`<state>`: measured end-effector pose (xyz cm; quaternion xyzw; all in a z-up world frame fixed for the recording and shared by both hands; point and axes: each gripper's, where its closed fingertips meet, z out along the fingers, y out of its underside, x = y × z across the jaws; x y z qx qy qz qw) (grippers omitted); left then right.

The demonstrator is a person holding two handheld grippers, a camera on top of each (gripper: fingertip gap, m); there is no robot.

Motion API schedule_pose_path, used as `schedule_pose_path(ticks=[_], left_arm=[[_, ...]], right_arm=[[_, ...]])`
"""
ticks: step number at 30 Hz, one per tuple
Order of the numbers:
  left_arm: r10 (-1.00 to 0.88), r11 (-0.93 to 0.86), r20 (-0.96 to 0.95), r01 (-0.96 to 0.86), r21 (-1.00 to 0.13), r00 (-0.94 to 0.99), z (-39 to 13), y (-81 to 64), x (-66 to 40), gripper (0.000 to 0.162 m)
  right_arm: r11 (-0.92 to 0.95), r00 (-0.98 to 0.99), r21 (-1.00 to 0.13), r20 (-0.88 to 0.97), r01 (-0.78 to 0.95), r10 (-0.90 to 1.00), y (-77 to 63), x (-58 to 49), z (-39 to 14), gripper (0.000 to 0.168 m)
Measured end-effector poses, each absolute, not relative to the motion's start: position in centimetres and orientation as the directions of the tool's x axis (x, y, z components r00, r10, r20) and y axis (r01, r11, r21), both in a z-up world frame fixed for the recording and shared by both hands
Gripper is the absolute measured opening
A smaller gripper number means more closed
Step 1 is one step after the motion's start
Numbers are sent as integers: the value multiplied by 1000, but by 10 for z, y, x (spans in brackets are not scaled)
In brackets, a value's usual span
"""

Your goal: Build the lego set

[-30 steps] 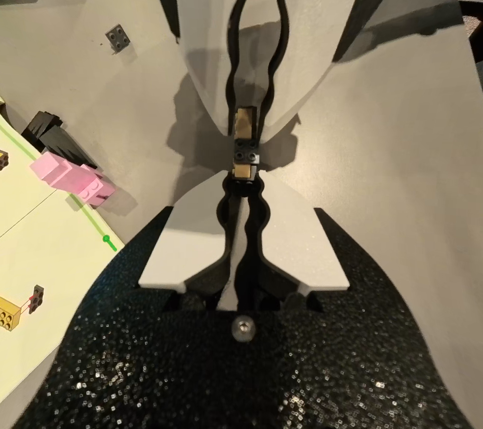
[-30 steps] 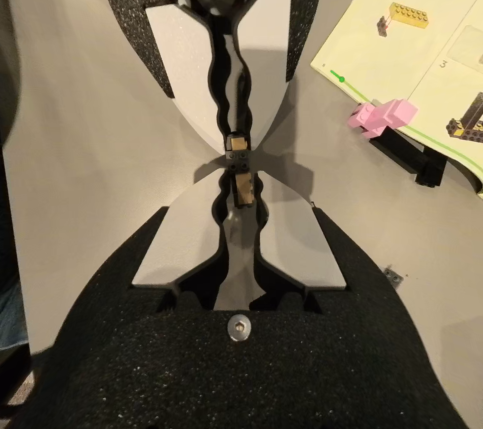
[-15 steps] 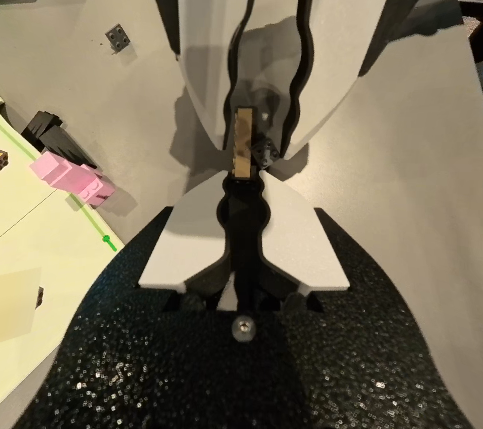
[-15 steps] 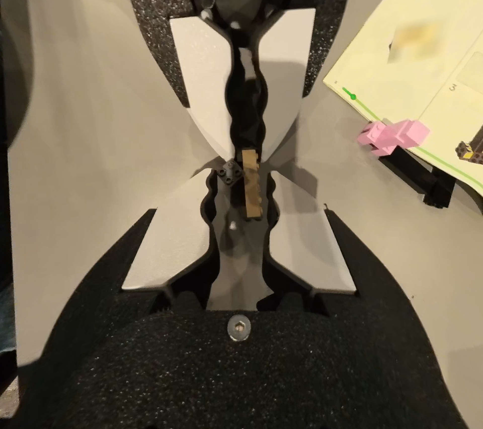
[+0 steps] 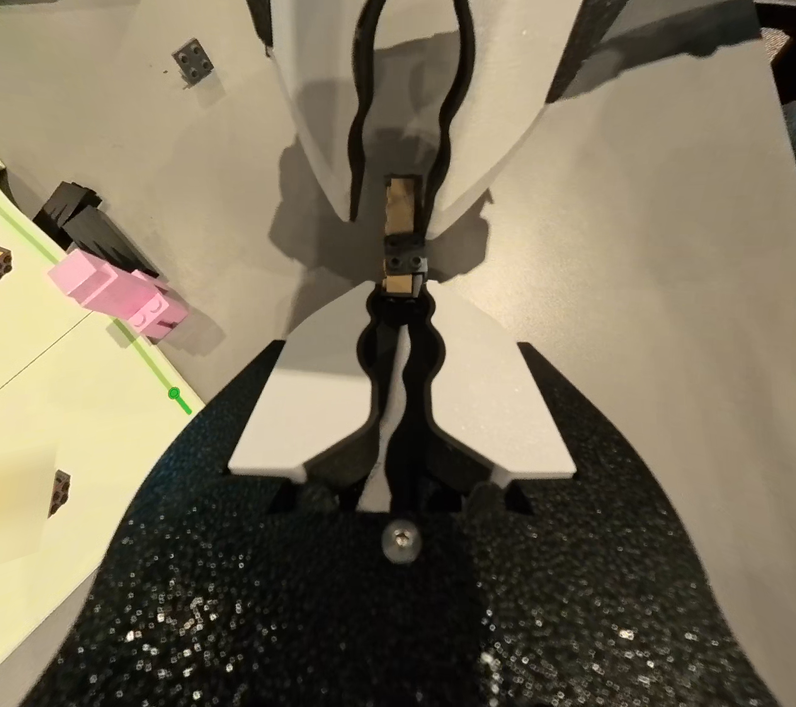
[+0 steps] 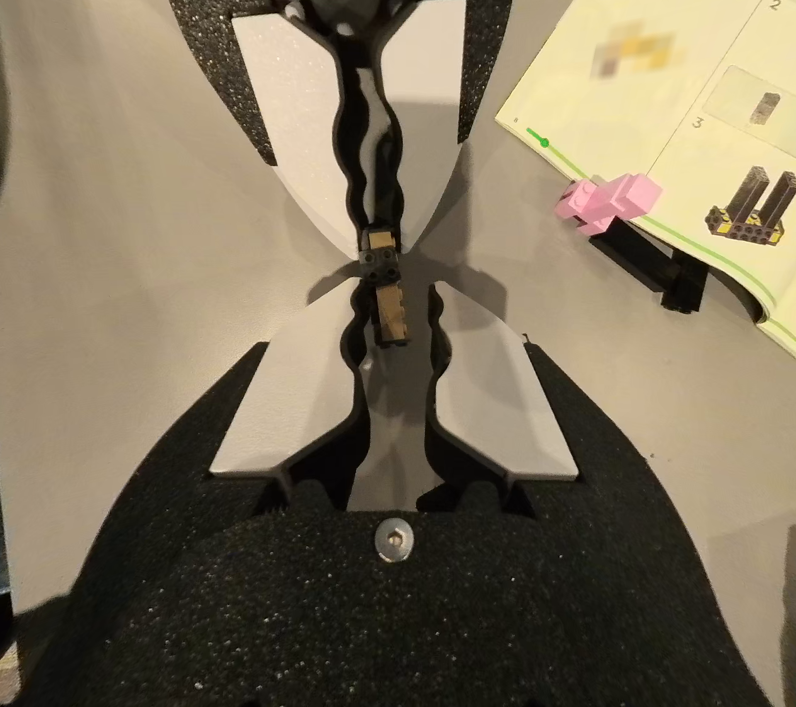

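Grey table (image 5: 603, 255): seen under everything in both views; its bare top fills most of the left side of the right wrist view.
Booklet (image 5: 64, 406): pale yellow-green, laid open on the table with a green line along its edge; in the right wrist view it is found at the upper right (image 6: 646, 83).
Left gripper (image 5: 400, 299): its fingers are brought together and clamped on one end of the tan brick; in the right wrist view it is seen coming in from the top (image 6: 379, 230).
Right gripper (image 6: 394, 294): its fingers are held apart, with a clear gap on one side of the tan brick; whether the other finger touches the brick cannot be told. It is seen from the top in the left wrist view (image 5: 390, 221).
Black pillars (image 5: 90, 225): laid on the table, partly tucked under the booklet's edge (image 6: 646, 268).
Pink figure (image 5: 116, 292): built of pink bricks, rested across the booklet's edge and against the black pillars (image 6: 611, 200).
Tan brick (image 5: 402, 204): long and narrow, held above the table between the two grippers, tip to tip (image 6: 391, 316).
Dark plate (image 5: 404, 262): small, four-studded, seated on the tan brick near the left gripper's tips (image 6: 379, 266).
Loose grey plate (image 5: 194, 60): four-studded, left alone on the table, well apart from the grippers.
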<state>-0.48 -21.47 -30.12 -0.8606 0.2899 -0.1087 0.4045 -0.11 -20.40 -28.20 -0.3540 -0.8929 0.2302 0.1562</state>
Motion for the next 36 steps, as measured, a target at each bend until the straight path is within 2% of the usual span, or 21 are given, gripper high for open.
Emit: schedule_pose_path(ticks=[20,25,30,36], left_arm=[[-586,-507,-43,-408,-759,809,-301,-215,-5,17],[-586,-508,-41,-407,-759,809,-301,-215,-5,17],[-586,-509,-40,-406,-759,809,-301,-215,-5,17],[-587,-510,-38,-405,-759,809,-301,-215,-5,17]], right_arm=[[639,-680,-536,155,551,716,-205,-5,-279,23],[651,-718,-563,138,510,682,-214,0,-274,29],[701,-741,-526,183,481,646,-219,-4,-283,34],[727,-751,-500,204,471,627,-219,-7,-286,25]])
